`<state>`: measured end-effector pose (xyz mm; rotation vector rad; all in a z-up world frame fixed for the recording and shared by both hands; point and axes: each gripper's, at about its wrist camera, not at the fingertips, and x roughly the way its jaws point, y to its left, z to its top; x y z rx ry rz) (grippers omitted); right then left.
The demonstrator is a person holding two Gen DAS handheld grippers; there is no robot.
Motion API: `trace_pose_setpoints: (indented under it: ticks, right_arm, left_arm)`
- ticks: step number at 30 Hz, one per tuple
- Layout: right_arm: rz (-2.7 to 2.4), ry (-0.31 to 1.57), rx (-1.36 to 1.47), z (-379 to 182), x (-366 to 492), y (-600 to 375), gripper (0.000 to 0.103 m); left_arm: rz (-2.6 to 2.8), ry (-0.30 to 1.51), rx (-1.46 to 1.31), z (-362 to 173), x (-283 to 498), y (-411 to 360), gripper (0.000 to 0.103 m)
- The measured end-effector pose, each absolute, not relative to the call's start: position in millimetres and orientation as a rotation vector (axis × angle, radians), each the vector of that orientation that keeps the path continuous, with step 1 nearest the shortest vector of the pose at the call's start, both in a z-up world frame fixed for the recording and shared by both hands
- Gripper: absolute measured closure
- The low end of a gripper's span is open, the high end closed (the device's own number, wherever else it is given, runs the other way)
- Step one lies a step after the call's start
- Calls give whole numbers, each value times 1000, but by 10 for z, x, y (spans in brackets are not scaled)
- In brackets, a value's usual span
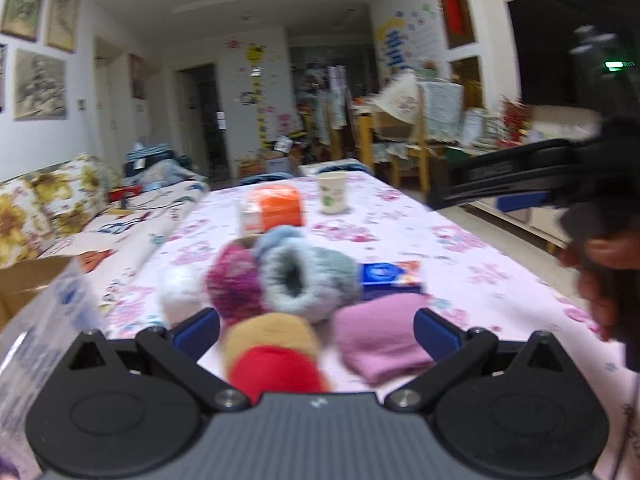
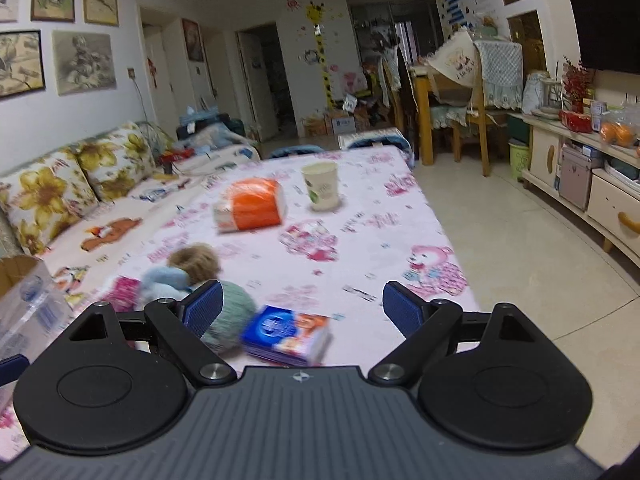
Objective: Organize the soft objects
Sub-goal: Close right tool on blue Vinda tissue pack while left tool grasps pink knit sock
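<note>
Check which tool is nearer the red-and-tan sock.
Left. The left tool is open with the red-and-tan sock right between its fingers. The right tool, also open, sits off to the right over the blue tissue pack.

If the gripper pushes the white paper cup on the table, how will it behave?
The paper cup stands upright and looks thin-walled, so it is probably light and may tip or slide on the tablecloth. Its round wall suggests it would roll once down. A hard squeeze would likely crush it.
</note>
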<state>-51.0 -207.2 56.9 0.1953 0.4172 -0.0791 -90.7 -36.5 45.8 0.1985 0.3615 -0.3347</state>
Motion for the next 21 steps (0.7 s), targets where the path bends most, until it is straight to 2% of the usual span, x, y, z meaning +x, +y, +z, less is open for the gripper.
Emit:
trace_pose_setpoints:
  ticks: [12,21]
  right_arm:
    - [95,549,182,212,-33,-2181,0]
    - [141,601,176,79,167,-2142,0]
  left_arm:
    - [-383,507,259,195,-625,-1028,1]
    - [-346,605,191,124,-233,-1062,1]
